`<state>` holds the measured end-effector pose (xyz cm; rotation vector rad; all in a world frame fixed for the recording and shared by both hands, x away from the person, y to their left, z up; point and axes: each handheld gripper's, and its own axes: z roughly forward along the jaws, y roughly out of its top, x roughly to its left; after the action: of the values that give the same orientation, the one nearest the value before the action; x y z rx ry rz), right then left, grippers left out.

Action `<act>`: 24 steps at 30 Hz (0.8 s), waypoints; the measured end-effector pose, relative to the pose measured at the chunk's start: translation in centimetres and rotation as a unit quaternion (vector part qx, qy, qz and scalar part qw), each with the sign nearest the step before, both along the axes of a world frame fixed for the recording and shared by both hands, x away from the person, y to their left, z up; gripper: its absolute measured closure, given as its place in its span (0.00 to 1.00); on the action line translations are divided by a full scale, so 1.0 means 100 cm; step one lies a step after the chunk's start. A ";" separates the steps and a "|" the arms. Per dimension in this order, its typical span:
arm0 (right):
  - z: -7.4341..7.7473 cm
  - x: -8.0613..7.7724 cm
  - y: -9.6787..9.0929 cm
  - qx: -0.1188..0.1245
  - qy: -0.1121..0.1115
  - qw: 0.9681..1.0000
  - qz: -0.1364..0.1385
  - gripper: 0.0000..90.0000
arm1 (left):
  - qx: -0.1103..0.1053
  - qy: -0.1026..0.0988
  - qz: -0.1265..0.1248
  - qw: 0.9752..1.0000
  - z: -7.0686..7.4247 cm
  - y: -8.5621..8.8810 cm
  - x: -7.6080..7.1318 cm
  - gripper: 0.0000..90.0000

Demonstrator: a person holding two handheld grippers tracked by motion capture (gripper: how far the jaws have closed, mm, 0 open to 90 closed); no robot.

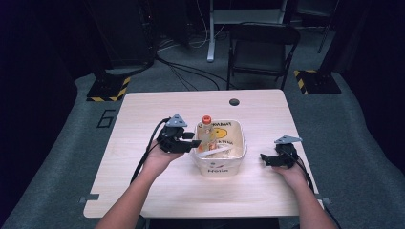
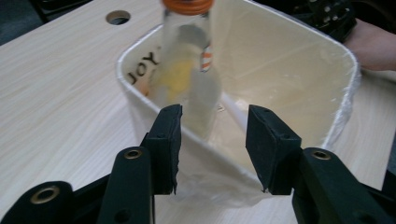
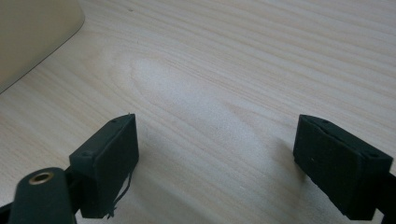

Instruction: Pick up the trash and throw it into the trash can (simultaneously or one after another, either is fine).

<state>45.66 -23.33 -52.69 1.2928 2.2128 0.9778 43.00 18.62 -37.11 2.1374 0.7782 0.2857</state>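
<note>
Standing upright in the bin (image 1: 237, 157) at frame centre, the bottle (image 1: 206, 133) is looking light, smooth and slippery.
Left gripper (image 2: 214, 140) jaws are gaping half-wide, empty, facing its body below the orange cap (image 2: 187, 5); right gripper (image 3: 215, 163) jaws are spreading wide over bare tabletop (image 3: 243, 70).

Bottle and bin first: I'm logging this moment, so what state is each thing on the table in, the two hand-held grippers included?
Bottle: upright in the bin, orange cap on, not held.
Bin: on the table, lined with a clear bag, open at the top.
Left hand-held gripper: open, nothing pressed between its pads, at the bin's rim.
Right hand-held gripper: open wide, nothing between the pads, low over the table.
</note>
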 end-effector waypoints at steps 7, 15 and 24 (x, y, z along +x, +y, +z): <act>0.000 0.000 0.000 0.000 0.000 1.000 0.000 0.15 | -0.017 -0.003 0.034 0.999 -0.008 0.028 0.001 0.57; 0.000 -0.001 0.000 -0.001 -0.002 1.000 0.000 0.15 | 0.001 -0.021 0.065 0.998 -0.014 0.051 0.004 0.54; 0.000 -0.001 0.000 -0.001 -0.002 1.000 0.000 0.15 | -0.002 -0.027 0.095 0.995 -0.025 0.077 0.003 0.53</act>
<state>45.52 -23.35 -52.69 1.2890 2.2107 0.9763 43.32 26.36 -39.65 2.0454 0.9509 0.4384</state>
